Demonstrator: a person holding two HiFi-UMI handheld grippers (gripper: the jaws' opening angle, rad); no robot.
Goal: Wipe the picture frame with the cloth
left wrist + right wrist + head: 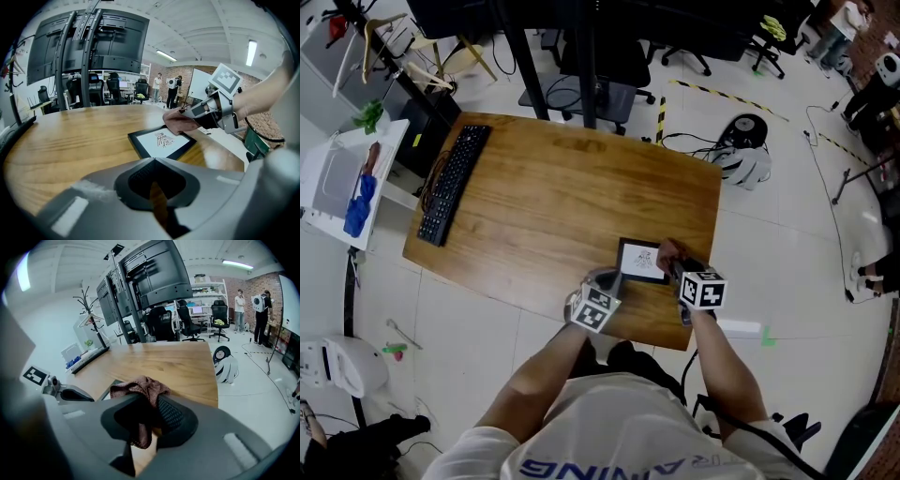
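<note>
A black picture frame point(639, 261) point(161, 142) holding a white sheet with a small drawing lies flat near the front right corner of the wooden table point(553, 206). My right gripper point(673, 265) point(143, 420) is shut on a reddish-brown cloth point(667, 250) point(177, 123) point(140, 387), which rests on the frame's right edge. My left gripper point(609, 278) point(154, 161) is shut with nothing between its jaws. Its tips sit low over the table just off the frame's near left corner.
A black keyboard point(453, 183) lies along the table's left edge. A white side stand point(342, 183) with blue items is further left. An office chair point(600, 94) and monitor posts stand behind the table. The table's right edge point(708, 281) is close to the frame.
</note>
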